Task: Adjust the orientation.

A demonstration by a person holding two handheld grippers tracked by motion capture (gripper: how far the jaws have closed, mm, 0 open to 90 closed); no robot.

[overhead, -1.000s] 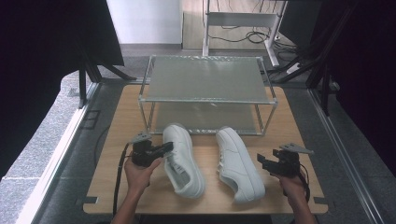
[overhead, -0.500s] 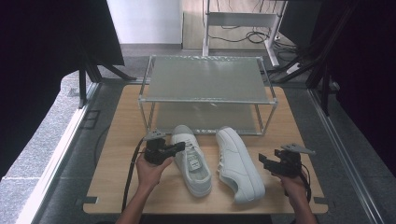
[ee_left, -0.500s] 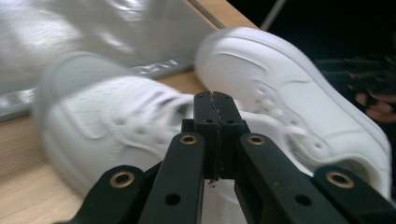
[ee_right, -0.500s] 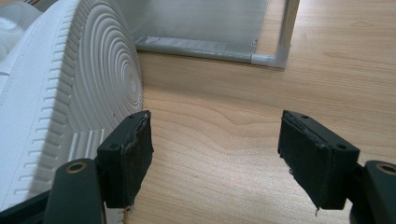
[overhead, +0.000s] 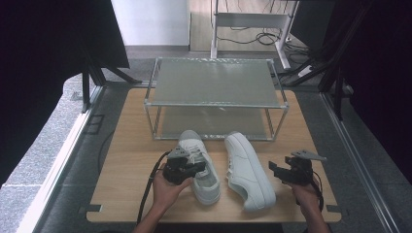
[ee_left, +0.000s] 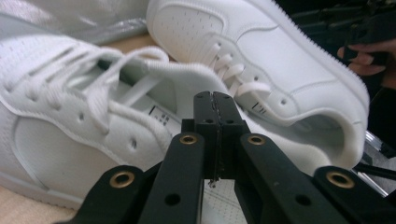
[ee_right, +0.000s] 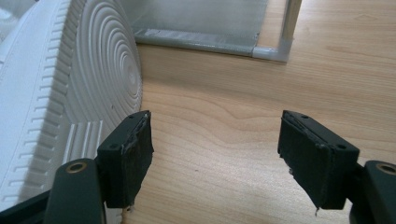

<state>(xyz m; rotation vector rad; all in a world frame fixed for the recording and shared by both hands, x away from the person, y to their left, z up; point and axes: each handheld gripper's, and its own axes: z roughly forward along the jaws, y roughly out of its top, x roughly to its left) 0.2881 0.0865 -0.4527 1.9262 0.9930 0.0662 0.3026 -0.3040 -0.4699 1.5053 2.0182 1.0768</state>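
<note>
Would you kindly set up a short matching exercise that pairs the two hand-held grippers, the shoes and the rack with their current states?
Things:
1. left hand-held gripper
2. right hand-held gripper
3. right shoe
4. wire rack

States:
A. jaws spread wide above bare wood
B. lies tipped on its side, its sole facing the open jaws
C. stands at the far end of the table, both shelves bare
D. jaws pressed together at the collar of the left shoe

Pairs: 1-D, 2-A, 3-B, 4-C

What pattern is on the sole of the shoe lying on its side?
Concentric raised rings on the white sole, clearest in the right gripper view.
</note>
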